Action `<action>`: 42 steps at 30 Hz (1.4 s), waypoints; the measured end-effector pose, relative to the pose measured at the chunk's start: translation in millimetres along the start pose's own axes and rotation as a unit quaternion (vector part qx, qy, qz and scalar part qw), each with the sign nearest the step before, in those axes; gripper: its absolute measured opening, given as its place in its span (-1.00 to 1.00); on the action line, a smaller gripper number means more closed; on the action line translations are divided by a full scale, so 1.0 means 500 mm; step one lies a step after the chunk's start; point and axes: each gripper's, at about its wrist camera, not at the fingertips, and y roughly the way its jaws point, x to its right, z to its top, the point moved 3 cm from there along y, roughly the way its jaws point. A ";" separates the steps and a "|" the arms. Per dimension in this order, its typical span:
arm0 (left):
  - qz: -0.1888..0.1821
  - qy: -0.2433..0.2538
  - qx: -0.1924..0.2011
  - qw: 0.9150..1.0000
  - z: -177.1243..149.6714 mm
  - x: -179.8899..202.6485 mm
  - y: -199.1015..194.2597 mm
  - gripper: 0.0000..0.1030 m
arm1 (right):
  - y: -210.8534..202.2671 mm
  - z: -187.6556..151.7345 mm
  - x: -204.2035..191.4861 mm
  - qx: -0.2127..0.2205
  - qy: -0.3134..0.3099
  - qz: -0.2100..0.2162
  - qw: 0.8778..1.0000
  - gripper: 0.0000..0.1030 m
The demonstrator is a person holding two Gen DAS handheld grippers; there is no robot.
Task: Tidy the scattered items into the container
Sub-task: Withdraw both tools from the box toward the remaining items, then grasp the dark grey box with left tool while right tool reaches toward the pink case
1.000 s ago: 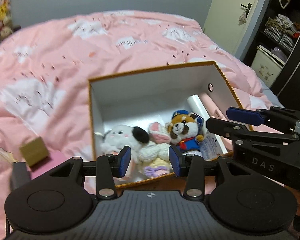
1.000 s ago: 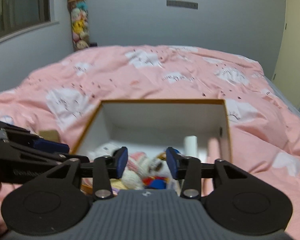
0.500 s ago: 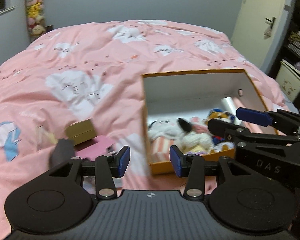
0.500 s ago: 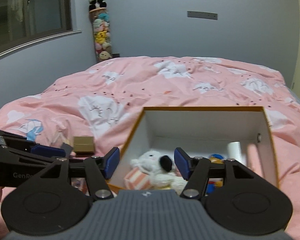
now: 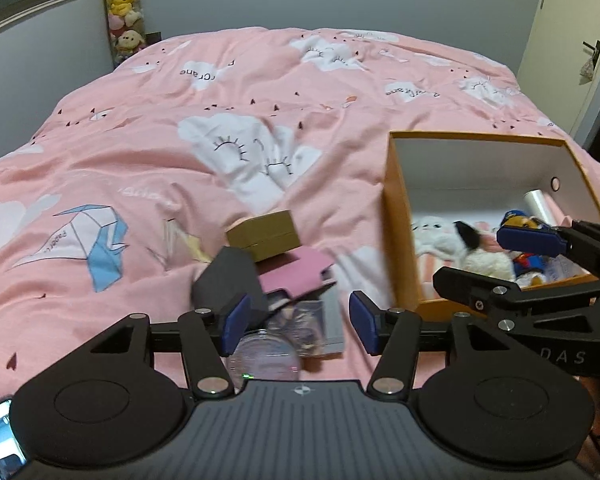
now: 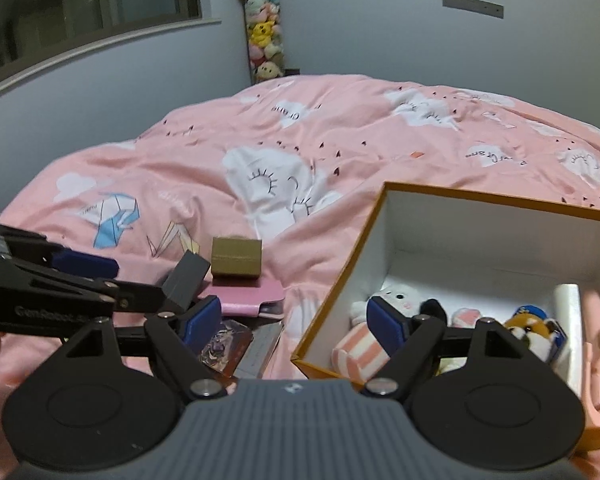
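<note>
**Ana:** Left gripper [image 5: 294, 322], seen from its own camera, has jaws that are opening with nothing pinched between them. It hangs over a small pile on the pink cloud-print duvet [image 5: 228, 120]: a tan cardboard cube box [image 5: 264, 234], a dark grey block [image 5: 228, 280], a flat pink case [image 5: 296, 274] and some glossy cards [image 5: 300, 320].

**Ben:** And the container?

**Ana:** The orange-rimmed white cardboard box [image 5: 400, 240] sits just right of the pile, plush toys already inside. I'd spread wide and come down square on the tan box, since it lies on top and apart from the cards.

**Ben:** From the right wrist view?

**Ana:** Right gripper [image 6: 294, 320] is opening too, empty, straddling the container's near corner [image 6: 300, 356]. The left gripper's fingers [image 6: 84, 266] reach in from the left, close to the grey block [image 6: 186, 280].

**Ben:** Room to move?

**Ana:** Plenty of bare duvet beyond the pile. The tight spots, I judge, are the box's left wall and the two grippers crowding each other.
</note>
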 end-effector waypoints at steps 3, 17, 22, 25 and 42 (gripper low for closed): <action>0.003 0.008 -0.008 1.000 -0.007 -0.018 0.015 0.34 | 0.023 -0.001 -0.008 -0.011 -0.012 0.007 1.000 0.59; 0.029 0.017 -0.050 0.998 0.005 -0.045 0.110 0.35 | 0.111 0.015 -0.029 -0.039 -0.093 0.031 0.994 0.40; 0.045 0.022 -0.068 0.996 0.014 -0.043 0.153 0.35 | 0.141 0.021 -0.029 -0.046 -0.118 0.033 0.991 0.40; 0.057 0.029 -0.076 0.995 0.018 -0.039 0.179 0.35 | 0.155 0.025 -0.028 -0.050 -0.120 0.038 0.991 0.40; 0.097 0.036 -0.092 0.990 0.017 -0.073 0.195 0.23 | 0.222 0.021 -0.046 -0.088 -0.250 0.072 0.962 0.27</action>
